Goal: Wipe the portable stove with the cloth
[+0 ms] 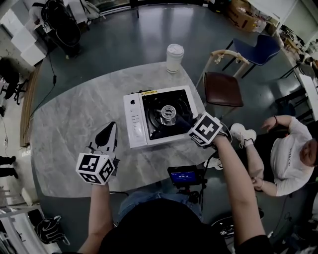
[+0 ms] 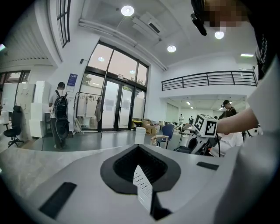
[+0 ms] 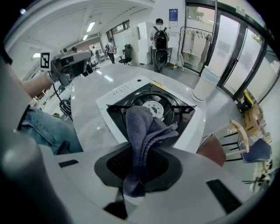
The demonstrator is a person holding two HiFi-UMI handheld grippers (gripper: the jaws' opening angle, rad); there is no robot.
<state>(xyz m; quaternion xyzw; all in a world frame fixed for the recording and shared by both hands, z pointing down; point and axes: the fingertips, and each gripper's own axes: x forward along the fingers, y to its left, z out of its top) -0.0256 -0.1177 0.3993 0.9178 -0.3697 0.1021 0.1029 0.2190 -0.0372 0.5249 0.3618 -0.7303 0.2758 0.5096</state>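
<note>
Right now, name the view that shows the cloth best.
The right gripper view: the cloth looms large, clamped in the right gripper over the stove. The head view barely shows it; the left gripper view doesn't.

Large open hall in an office or lab building, not a home. Tall glass doors (image 2: 116, 107) at the far side, upper-floor railing (image 2: 210, 78), bare grey floor (image 1: 149, 34). Cardboard boxes (image 1: 242, 14) far right, office chair (image 2: 13, 127), person with backpack (image 2: 59, 113).
</note>
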